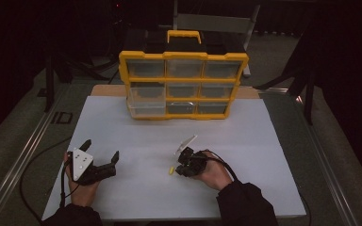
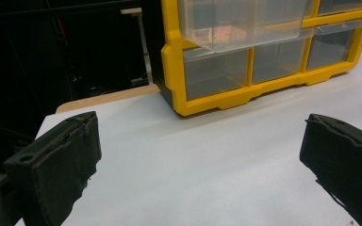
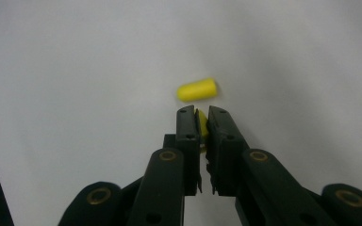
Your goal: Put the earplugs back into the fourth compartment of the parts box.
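- The right gripper (image 3: 199, 115) is clamped on a small yellow piece (image 3: 201, 126), probably a soft plug like the one beside it; only a sliver shows between the pads, so its shape cannot be confirmed.
- The jaws stand almost together, with just the held yellow piece filling the narrow gap. This suits a thin, compressible part: a tip grip keeps it visible and free for release.
- A second yellow plug (image 3: 197, 89) lies loose on the white desk (image 1: 136, 141), just beyond the right gripper's tips and apart from them.
- In the right gripper view, the loose yellow plug's long axis runs roughly crosswise to the jaws, with the rounded end at the left and the flat end at the right, tilted slightly up.
- In the high view the right gripper (image 1: 179, 168) sits low over the near middle of the desk, with the loose plug (image 1: 170, 170) just to its left.
- The left gripper (image 1: 101, 153) is held apart, jaws wide, with nothing between them. It rests near the left front of the desk, well away from the plugs, probably on standby.
- The yellow drawer organiser (image 1: 184, 84) stands upright at the far edge of the desk, its clear drawer fronts facing the person. One left-hand drawer (image 2: 240, 28) is pulled out, presumably as the destination for the plugs.
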A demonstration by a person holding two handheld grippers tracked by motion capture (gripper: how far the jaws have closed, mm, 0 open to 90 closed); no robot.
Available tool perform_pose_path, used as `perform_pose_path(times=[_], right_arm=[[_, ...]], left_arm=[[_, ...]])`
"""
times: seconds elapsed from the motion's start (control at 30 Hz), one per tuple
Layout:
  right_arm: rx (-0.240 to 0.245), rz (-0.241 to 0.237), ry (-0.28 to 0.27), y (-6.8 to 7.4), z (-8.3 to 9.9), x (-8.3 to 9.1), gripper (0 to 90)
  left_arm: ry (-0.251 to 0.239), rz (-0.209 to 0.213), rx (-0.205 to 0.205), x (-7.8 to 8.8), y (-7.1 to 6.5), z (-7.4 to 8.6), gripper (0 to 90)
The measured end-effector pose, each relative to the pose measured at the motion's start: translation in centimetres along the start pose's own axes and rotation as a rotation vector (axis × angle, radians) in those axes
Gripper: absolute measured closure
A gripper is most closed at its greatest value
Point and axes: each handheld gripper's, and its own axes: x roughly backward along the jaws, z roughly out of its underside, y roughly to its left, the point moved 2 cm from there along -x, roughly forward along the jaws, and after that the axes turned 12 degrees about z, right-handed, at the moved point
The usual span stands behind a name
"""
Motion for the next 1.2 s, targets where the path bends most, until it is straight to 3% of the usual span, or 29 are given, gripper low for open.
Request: perform_pose_path(times=[0.27,0.93,1.2], right_arm=[[-0.067,0.003,-0.033,-0.7,-0.2,1.1,83.4],[-0.131,-0.001,-0.093,-2.0,-1.2,4.2,83.3],[-0.132,0.012,-0.110,-2.3,-1.7,5.1,83.4]], left_arm=[[0.004,0.000,-0.004,-0.1,0.0,0.0,0.4],[0.001,0.000,-0.006,-0.1,-0.1,0.1,0.4],[0.001,0.004,-0.004,-0.1,-0.1,0.1,0.4]])
